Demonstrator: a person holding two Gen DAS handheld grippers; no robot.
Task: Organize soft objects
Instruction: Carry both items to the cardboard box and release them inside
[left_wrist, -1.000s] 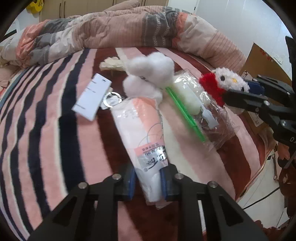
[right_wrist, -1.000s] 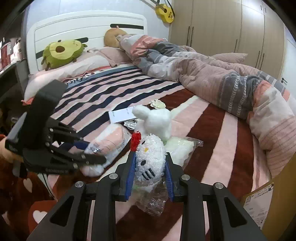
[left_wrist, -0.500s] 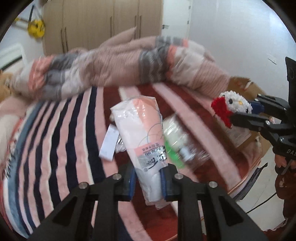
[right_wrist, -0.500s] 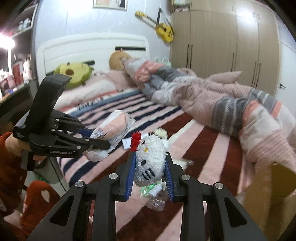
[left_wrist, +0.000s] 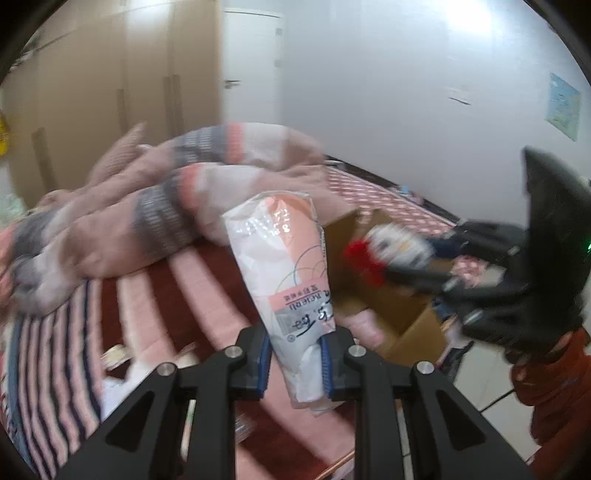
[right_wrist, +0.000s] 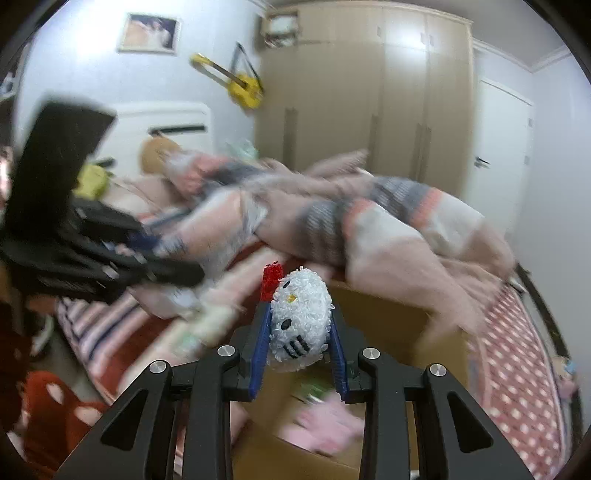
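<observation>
The bed carried a rumpled quilt across its far side. An open box stood off the bed's edge, with pink items inside. The pack, a plastic-wrapped soft bundle, was off the bed, held up over its near edge beside the box. The left hand-held gripper was clamped on the pack's lower end; its long axis ran up and away from the jaws, tilted slightly left. It appeared light and compressible, the film probably slippery, so a grip at the narrow end suited. The right hand-held gripper was clamped on the plush, face up, above the box. It appeared soft, light and not fragile.
</observation>
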